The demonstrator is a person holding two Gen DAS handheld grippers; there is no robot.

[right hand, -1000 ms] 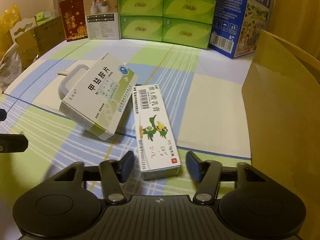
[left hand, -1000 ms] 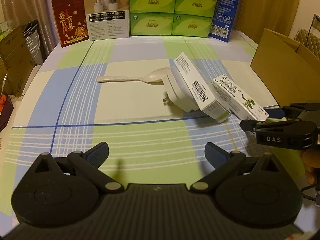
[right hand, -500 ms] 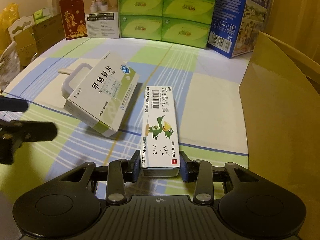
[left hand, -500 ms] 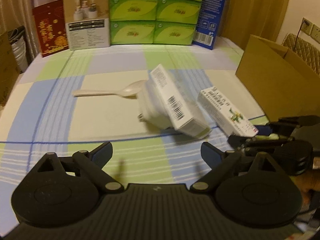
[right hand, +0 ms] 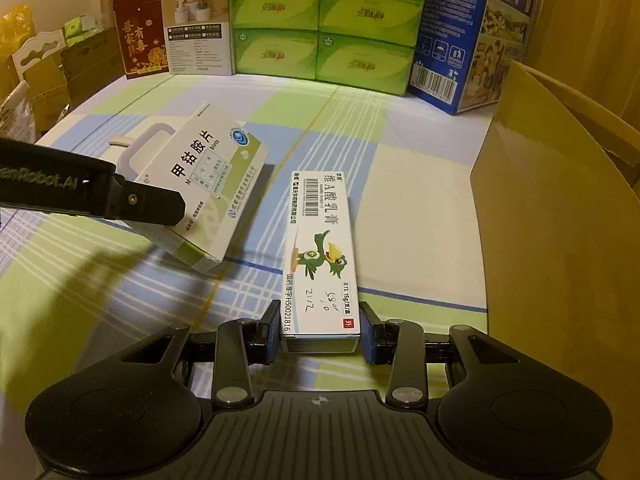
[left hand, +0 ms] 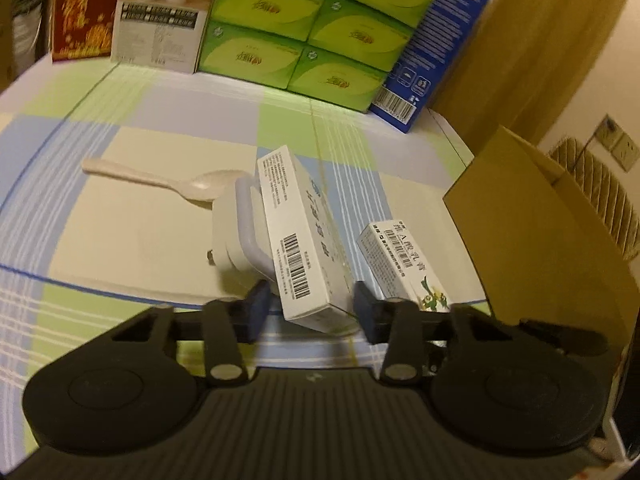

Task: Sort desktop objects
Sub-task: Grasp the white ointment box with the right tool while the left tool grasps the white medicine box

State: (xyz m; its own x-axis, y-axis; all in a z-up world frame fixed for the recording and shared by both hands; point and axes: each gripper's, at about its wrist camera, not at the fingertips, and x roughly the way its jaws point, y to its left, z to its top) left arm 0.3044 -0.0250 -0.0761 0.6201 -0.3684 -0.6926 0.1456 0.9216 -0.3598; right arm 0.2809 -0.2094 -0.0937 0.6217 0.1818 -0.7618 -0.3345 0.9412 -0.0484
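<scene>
Moved fwd: left gripper (left hand: pixel 308 312), pads part-open astride tilted white-green medicine box (left hand: pixel 298 240), contact unclear. Right gripper (right hand: pixel 320 330) level, clamped on white duck-print ointment carton (right hand: pixel 320 256).

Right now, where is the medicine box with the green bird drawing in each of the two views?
Left wrist view: the bird box lies right of centre, beyond the right finger of the left gripper.
Right wrist view: it is at lower centre, its near end between the right gripper's pads.
Shared landmark: the cardboard box at the right edge.
</scene>
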